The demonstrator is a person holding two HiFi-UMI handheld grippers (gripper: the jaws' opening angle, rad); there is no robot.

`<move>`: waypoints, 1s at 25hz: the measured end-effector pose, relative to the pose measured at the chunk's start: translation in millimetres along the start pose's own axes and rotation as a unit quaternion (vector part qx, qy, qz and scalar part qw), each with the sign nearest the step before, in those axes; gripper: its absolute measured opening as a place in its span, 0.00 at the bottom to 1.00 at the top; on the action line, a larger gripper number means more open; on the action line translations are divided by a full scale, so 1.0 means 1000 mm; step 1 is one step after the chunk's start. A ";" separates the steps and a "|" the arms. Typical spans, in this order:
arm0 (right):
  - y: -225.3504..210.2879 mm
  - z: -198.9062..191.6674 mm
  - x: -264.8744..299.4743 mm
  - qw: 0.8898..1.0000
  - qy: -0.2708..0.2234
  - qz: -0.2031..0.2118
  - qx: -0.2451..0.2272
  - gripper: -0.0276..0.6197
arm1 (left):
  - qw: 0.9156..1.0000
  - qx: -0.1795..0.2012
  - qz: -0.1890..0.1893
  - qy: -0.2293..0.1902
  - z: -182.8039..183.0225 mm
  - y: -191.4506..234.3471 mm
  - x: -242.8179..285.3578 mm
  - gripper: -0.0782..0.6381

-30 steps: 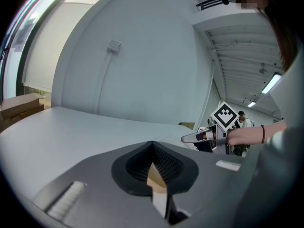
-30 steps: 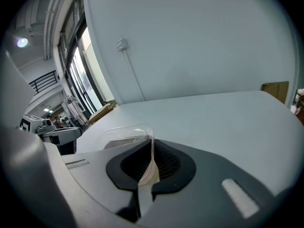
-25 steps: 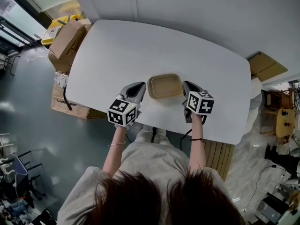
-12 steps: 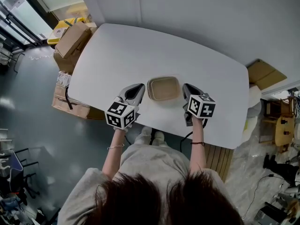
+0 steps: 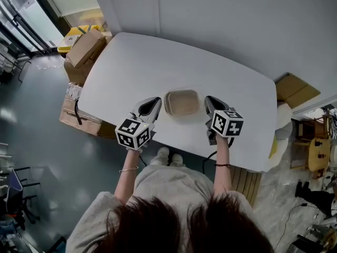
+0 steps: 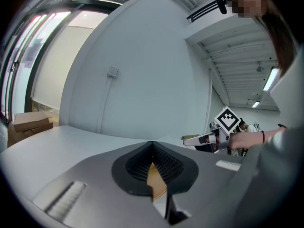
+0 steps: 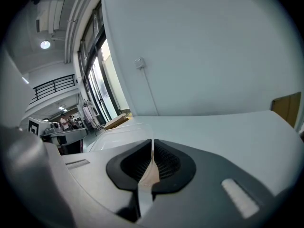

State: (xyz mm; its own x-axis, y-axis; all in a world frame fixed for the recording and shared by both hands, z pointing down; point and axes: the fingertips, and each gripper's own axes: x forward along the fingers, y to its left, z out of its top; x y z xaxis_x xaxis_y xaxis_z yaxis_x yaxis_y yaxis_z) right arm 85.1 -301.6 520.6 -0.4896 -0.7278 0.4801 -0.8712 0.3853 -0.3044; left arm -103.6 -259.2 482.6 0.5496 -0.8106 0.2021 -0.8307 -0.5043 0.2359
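Observation:
A tan rectangular container [image 5: 181, 103] with a clear lid hangs between my two grippers over the near part of the white table [image 5: 174, 57]. My left gripper [image 5: 154, 105] is shut on its left rim, which shows as a tan edge [image 6: 156, 177] between the jaws of the left gripper [image 6: 152, 146]. On the opposite rim my right gripper [image 5: 209, 104] is shut. In the right gripper view the clear lid [image 7: 121, 134] and a pale edge [image 7: 151, 171] run into the right gripper [image 7: 152, 145]. The right gripper [image 6: 205, 139] also shows in the left gripper view.
Cardboard boxes [image 5: 83, 49] stand on the floor at the table's left end, and a flat brown panel [image 5: 296, 90] leans at the right. A grey wall [image 5: 221, 15] runs behind the table. Chairs [image 5: 315, 152] stand at the far right.
Both grippers have stayed shut on the container. The gripper views now look higher, with the table lower in the picture, and the container has shifted slightly in the head view.

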 end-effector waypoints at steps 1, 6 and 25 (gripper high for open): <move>0.002 0.002 -0.002 1.000 -0.003 0.002 -0.002 0.09 | 1.000 0.001 0.002 -0.003 0.002 -0.001 -0.002 0.10; 0.008 0.009 -0.014 1.000 -0.017 0.014 -0.010 0.09 | 1.000 0.007 0.007 -0.022 0.013 -0.008 -0.013 0.10; 0.022 0.039 -0.054 0.996 -0.076 0.042 -0.019 0.09 | 0.997 0.035 0.016 -0.071 0.043 -0.026 -0.040 0.10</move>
State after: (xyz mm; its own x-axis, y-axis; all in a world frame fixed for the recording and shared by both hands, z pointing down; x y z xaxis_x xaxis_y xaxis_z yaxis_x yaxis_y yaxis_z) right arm 93.8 -276.1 456.4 -0.5528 -0.7681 0.3232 -0.8291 0.4680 -0.3059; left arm -107.6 -226.6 427.6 0.5079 -0.8584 0.0719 -0.8549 -0.4921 0.1643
